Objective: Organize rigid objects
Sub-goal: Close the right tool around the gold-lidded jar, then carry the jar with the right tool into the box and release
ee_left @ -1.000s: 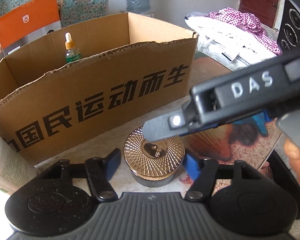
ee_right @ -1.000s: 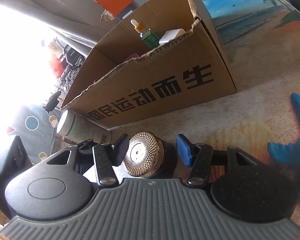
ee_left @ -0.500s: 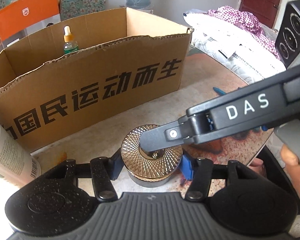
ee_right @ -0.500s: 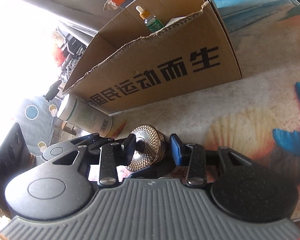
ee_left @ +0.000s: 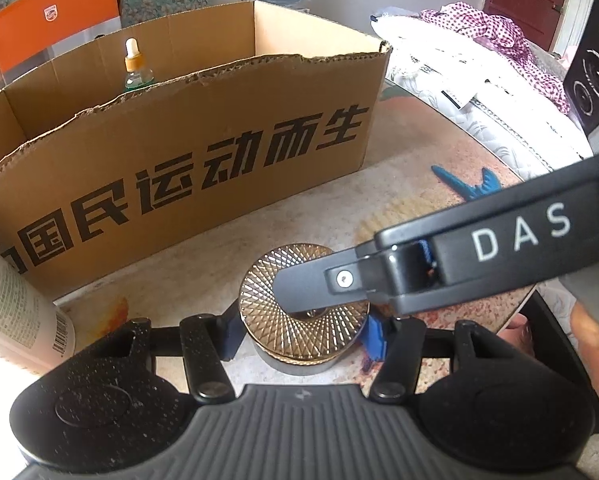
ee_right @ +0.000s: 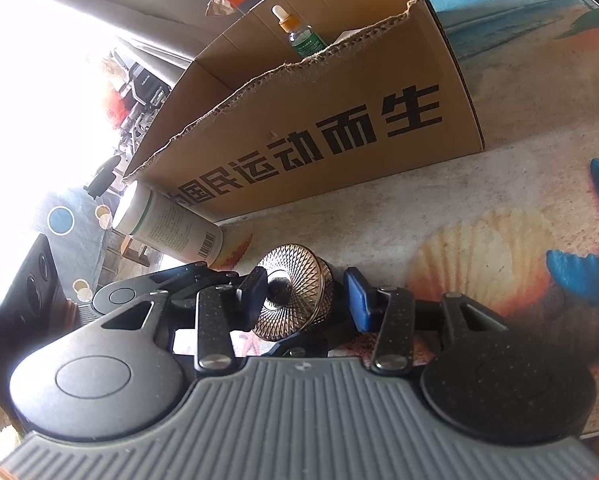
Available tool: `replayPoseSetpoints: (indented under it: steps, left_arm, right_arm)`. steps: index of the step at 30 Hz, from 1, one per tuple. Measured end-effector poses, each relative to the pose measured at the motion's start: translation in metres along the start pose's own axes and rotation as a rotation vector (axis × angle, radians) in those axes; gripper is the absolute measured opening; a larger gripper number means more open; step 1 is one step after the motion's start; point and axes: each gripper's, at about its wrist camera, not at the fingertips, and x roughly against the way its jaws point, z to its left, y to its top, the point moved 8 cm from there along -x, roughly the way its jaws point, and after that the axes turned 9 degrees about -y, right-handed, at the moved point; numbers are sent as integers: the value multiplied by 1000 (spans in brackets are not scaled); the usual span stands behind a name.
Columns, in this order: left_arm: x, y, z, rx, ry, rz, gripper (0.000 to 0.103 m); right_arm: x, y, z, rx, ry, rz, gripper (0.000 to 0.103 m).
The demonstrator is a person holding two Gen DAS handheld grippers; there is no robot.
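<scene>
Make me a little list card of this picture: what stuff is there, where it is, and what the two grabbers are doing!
Jar: gold-lidded jar on the table, between both grippers
Left gripper: pads beside jar's sides
Right gripper: open, around the jar
Box: cardboard box behind jar
In box: dropper bottle
Beside box: white bottle, lying down

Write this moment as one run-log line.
left gripper: shut on gold jar | right gripper: open around jar, above lid | jar: on table | cardboard box: behind, holds dropper bottle
</scene>
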Motion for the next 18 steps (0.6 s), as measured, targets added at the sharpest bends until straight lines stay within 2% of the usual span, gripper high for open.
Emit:
replayPoseSetpoints:
  steps: [18]
  left_arm:
    - [0,6,4,28,4,-7,57]
  right_arm:
    - [1,0,1,8,-2,-17,45]
